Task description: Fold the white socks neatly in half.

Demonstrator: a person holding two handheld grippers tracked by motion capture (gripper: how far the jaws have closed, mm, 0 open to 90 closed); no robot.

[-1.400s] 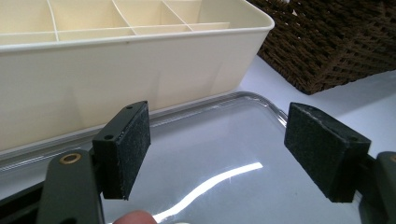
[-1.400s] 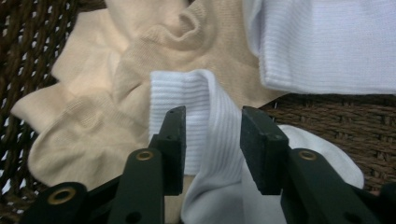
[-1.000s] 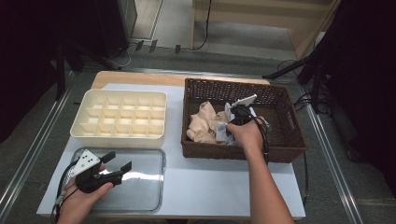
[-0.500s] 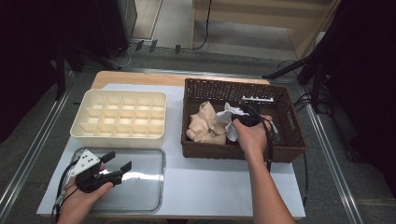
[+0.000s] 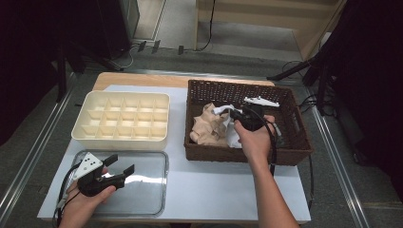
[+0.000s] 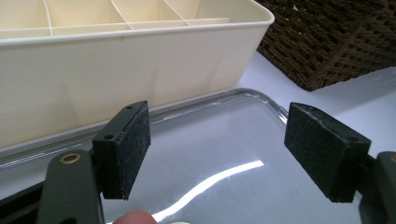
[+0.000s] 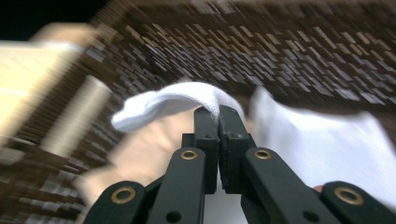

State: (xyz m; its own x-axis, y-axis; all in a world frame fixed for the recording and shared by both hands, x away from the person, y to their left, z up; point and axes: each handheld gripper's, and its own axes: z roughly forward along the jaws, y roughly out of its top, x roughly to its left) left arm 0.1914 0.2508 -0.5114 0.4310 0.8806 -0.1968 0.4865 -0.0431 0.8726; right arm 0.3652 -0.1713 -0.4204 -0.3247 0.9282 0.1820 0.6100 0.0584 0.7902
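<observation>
table [image 5: 209, 190] | on it: cream divided tray [image 5: 121, 118], clear lid [image 5: 142, 183], wicker basket [image 5: 247, 154]

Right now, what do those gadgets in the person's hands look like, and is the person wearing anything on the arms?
Each hand holds a black tool with two flat, blocky jaws. The left gripper carries a grey three-cornered plate with small dark dots on top, and a thin cable trails back from it past the wrist. Its pads look rough and felt-like. The right gripper has brass-coloured rivets on its black links and a dark cable. Both forearms are bare, no sleeves.
</observation>
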